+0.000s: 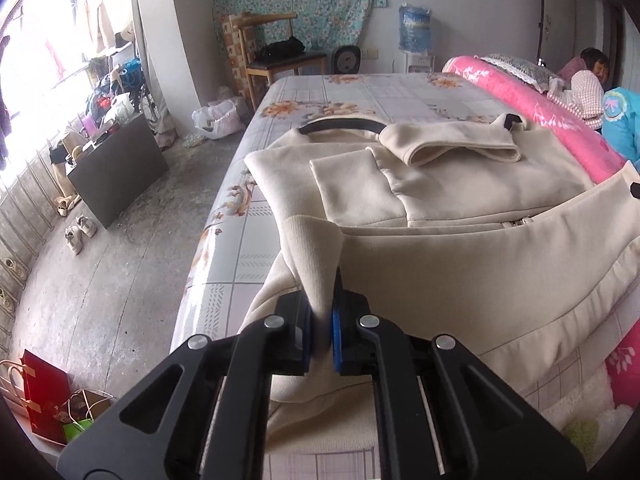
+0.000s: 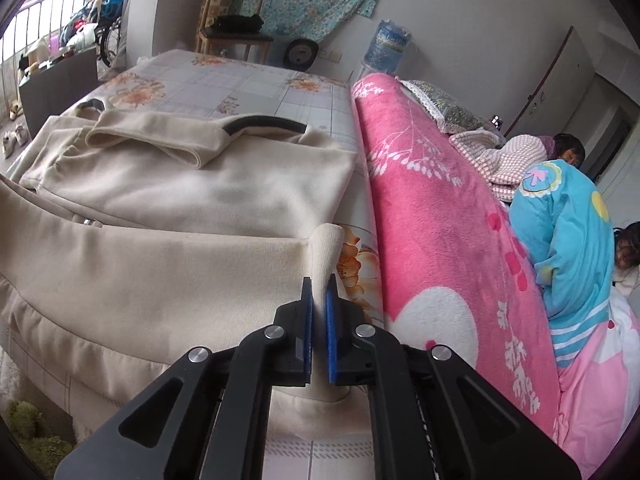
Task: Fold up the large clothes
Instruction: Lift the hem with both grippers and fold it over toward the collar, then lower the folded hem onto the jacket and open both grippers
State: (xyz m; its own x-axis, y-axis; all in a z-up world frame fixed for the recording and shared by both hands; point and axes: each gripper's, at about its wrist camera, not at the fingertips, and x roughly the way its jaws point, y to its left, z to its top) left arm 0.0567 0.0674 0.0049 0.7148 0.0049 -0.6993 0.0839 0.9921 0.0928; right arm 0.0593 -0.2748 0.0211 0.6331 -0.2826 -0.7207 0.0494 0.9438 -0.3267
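room: bedroom with a grey, worn concrete floor, pale walls and a teal floral cloth pinned up behind a wooden chair.
bed: wide mattress under a smooth printed sheet, grey grid with orange flowers; its far half lies bare.
garment: cream zip jacket, soft fleecy knit with ribbed hem and cuffs, spread across the near half of the bed; sleeves are folded in over the chest, one cuff lying open like a tube; a dark collar band curves at the far end.
left gripper: black left gripper with blue pads, clamped tight on a ribbed hem corner of the jacket, which rises in a peak from the jaws.
right gripper: right gripper likewise pinched closed on the other ribbed hem corner, cloth standing up in a narrow fold.
right edge: plush pink blanket with white leaf print, rolled thick, just beside the jacket's side; people in padded clothing lie beyond it.
left edge: mattress side drops to open floor; dark cabinet, shoes and bags stand well apart from the bed.
near edge: lifted hem hangs over a fluffy white throw.
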